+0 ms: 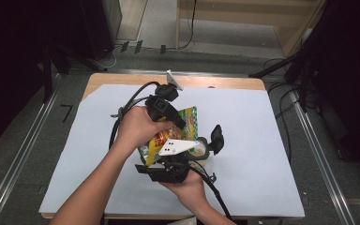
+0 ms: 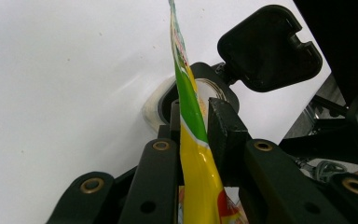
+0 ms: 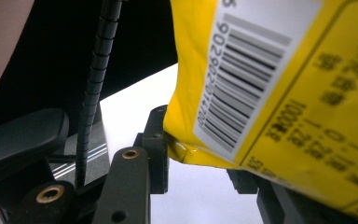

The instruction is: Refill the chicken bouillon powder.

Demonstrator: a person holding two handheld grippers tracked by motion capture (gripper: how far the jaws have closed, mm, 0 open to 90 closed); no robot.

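While both hands hover mid-counter in the high view, the left gripper [image 1: 180, 123] and right gripper [image 1: 155, 159] share a glossy yellow-green foil snack packet [image 1: 190, 123], held up off the white paper-covered counter [image 1: 262, 154]. Left gripper view: jaws clenched on the packet's top seam [image 2: 186, 93]. Right gripper view: jaws pinch the packet's lower yellow corner [image 3: 186, 151], barcode just above. Step looks like a two-handed tear-open; next move prob. needs firm grips, hands pulling apart.

White sheet [image 1: 262, 140] over wooden table [image 1: 225, 82]
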